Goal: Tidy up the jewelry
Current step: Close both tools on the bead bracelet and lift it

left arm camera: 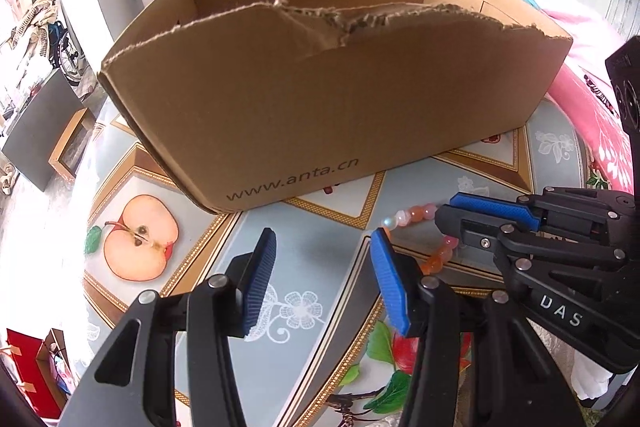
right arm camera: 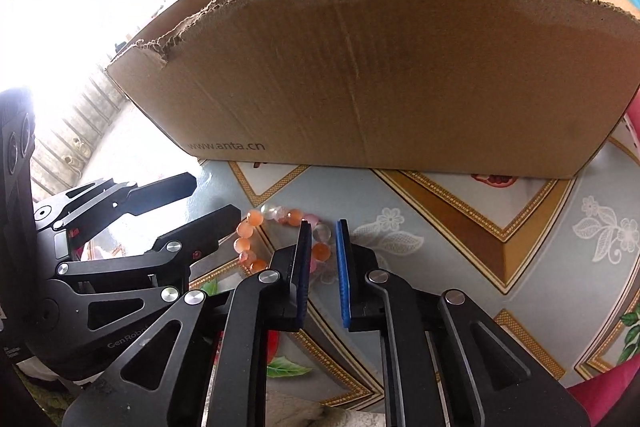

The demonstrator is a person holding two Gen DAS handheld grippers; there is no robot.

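Observation:
A bracelet of orange, pink and clear beads [right arm camera: 256, 239] lies on the patterned tablecloth in front of a brown cardboard box [right arm camera: 380, 67]; it also shows in the left wrist view [left arm camera: 416, 217]. My right gripper [right arm camera: 323, 231] is low over the bracelet's right side, its jaws narrowly apart with beads between the blue pads; I cannot tell whether they pinch it. It shows from the side in the left wrist view [left arm camera: 442, 211]. My left gripper [left arm camera: 323, 241] is open and empty, just left of the bracelet, and shows in the right wrist view [right arm camera: 216, 197].
The box [left arm camera: 328, 99] has a torn top edge and "www.anta.cn" printed on its front; it stands close behind the bracelet. The round table's cloth [left arm camera: 136, 239] shows fruit and flower prints. Pink and blue bedding [left arm camera: 576, 75] lies to the right.

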